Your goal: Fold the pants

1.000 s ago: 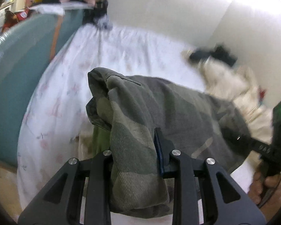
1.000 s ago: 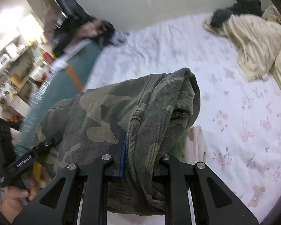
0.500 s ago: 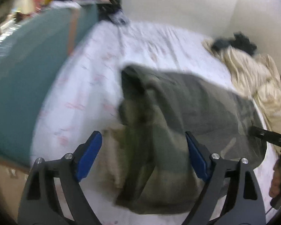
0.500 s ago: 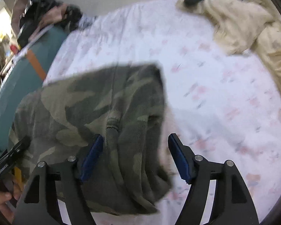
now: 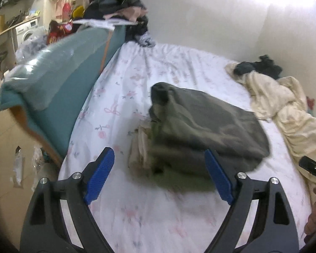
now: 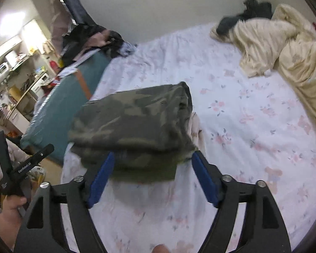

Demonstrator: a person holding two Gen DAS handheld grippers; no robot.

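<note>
- Your bed with the white sheet printed with pink flowers (image 5: 137, 80) fills the room, with a teal padded bed end (image 5: 59, 97) on one side and a crumpled cream blanket (image 6: 284, 48) by the far wall.
- The green camouflage pants (image 6: 132, 126) lie on the sheet as a folded bundle, on top of a small pile of pale folded cloth (image 5: 140, 147).
- Your left tool (image 5: 158, 177) has just been opening. It is wide now, with nothing pressed between its blue pads (image 5: 100, 175).
- Your right tool (image 6: 151, 177) has just been opening too. It is wide, and the near edge of the pants sits between the pads without being squeezed.
- It looks like you are at the letting-go step, with the fold made and the bundle set down.
- Next you could check the bundle is neat. If an edge sticks out, you need a soft pinch to tuck it flat.
</note>
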